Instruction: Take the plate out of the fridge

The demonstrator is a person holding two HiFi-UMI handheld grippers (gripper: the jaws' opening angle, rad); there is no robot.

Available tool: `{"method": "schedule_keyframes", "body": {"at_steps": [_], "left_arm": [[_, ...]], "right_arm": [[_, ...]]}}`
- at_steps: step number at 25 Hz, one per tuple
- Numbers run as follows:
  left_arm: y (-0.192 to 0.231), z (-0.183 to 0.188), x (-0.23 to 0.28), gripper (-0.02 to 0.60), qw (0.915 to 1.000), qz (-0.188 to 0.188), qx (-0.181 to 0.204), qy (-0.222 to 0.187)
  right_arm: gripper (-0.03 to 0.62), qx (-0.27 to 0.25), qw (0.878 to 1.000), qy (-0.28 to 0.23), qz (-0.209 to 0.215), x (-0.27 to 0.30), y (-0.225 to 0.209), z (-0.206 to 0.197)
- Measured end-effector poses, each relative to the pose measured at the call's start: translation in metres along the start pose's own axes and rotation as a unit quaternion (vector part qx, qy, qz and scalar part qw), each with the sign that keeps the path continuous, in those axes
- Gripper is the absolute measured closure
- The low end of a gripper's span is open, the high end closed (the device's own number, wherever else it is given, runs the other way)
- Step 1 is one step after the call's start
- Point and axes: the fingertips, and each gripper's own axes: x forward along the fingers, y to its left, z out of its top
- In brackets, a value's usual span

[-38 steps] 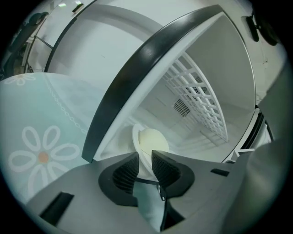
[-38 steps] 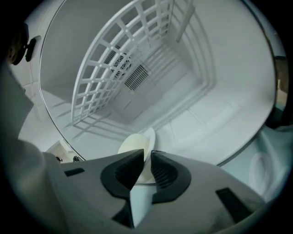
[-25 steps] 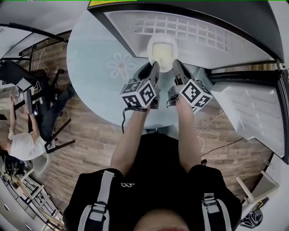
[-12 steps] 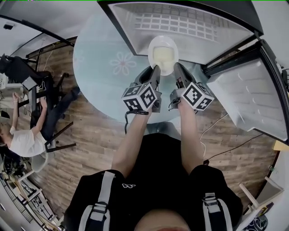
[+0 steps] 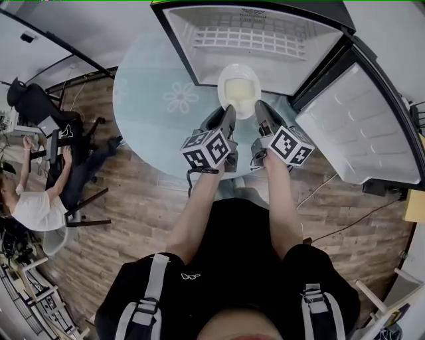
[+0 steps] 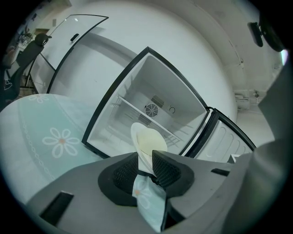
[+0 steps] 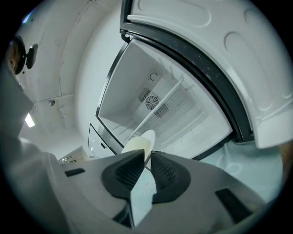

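Grips the white plate (image 5: 239, 86) by its near rim from both sides: left gripper (image 5: 230, 111) jaws clamped on its left edge, right gripper (image 5: 257, 106) jaws clamped on its right. Holds it above the floral table (image 5: 153, 113), at the mouth of the open fridge (image 5: 199, 53). Beyond, wire shelf (image 5: 252, 36) inside; door (image 5: 358, 126) swung wide to the right.

A brown wood-plank floor (image 5: 133, 212) covers the room. A round pale-green table printed with white daisies (image 5: 143, 126) stands at the far middle. At the far left is a black swivel office chair (image 5: 36, 106), and nearer on the left sits a person in a white top (image 5: 30, 209). A white wall (image 5: 99, 20) with a black-framed glass panel (image 6: 73, 34) closes the far side. A thin pale cable (image 5: 345, 216) trails over the floor at the right.
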Motion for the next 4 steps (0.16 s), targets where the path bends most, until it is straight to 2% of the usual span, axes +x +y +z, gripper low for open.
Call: {"method": "schedule_keyframes", "body": {"at_steps": [4], "left_arm": [[-0.0063, -0.0006, 0.0022, 0.482, 1.0, -0.002, -0.006, -0.004]], "right_arm": [[0.551, -0.003, 1.0, 0.003, -0.004, -0.0038, -0.0078, 0.0022]]}}
